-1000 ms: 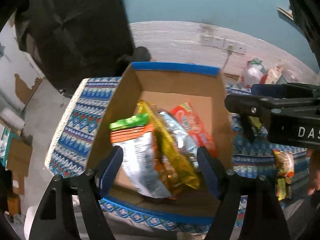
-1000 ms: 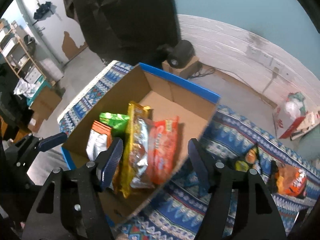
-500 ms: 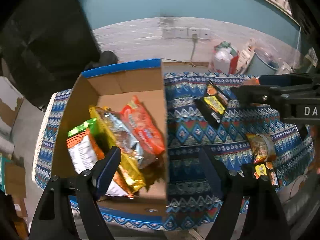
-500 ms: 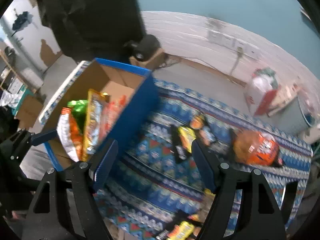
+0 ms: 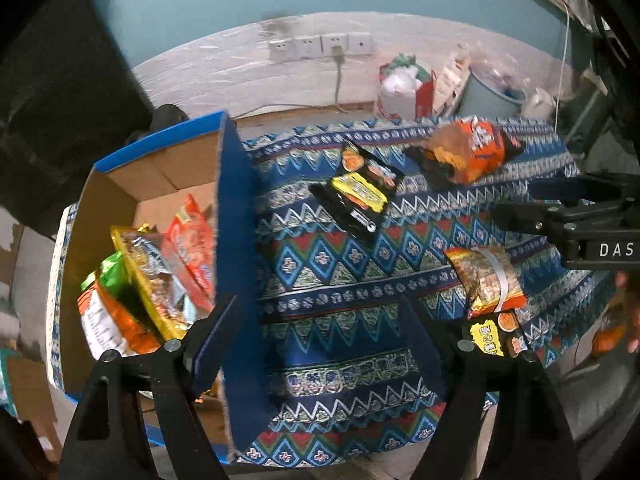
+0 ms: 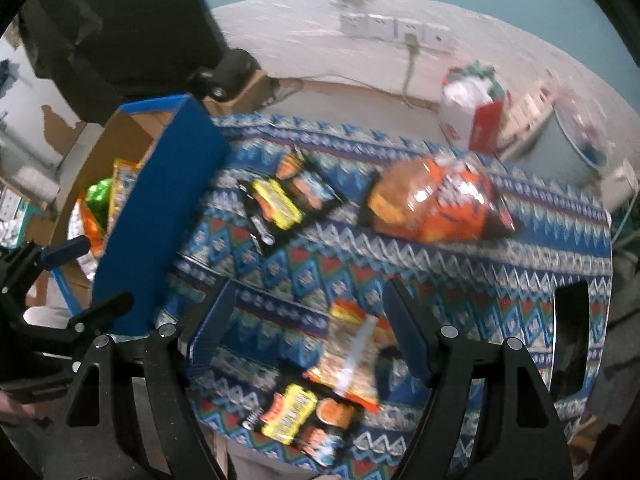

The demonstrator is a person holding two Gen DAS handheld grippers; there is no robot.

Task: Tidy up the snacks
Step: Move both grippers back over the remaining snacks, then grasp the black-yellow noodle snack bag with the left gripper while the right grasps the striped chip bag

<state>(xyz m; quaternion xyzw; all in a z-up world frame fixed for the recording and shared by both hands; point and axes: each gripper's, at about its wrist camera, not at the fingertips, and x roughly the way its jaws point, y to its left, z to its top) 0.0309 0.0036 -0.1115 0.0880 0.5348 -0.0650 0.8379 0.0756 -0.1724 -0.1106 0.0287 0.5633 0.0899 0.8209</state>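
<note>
A blue cardboard box point(image 5: 234, 216) point(image 6: 160, 208) stands at the table's left end with several snack packets point(image 5: 160, 272) standing inside. On the patterned cloth lie a black-and-yellow packet point(image 5: 356, 192) point(image 6: 280, 204), an orange chip bag point(image 5: 468, 152) point(image 6: 436, 200), a banded orange packet point(image 5: 488, 280) point(image 6: 352, 360) and a small black-and-yellow packet point(image 5: 496, 336) point(image 6: 300, 416). My left gripper point(image 5: 316, 344) is open and empty beside the box's right wall. My right gripper point(image 6: 308, 328) is open and empty above the banded packet; it also shows in the left wrist view point(image 5: 568, 212).
The table with its blue patterned cloth point(image 5: 340, 320) ends close behind the chip bag. Beyond it are a red-and-white bag point(image 5: 404, 88) point(image 6: 476, 108), a bucket point(image 5: 492, 96) and wall sockets point(image 5: 320, 46). A black shape point(image 6: 120, 28) stands behind the box.
Both grippers have swung right, from above the box to over the open cloth. The loose packets have come into view. Both stay open and empty.
</note>
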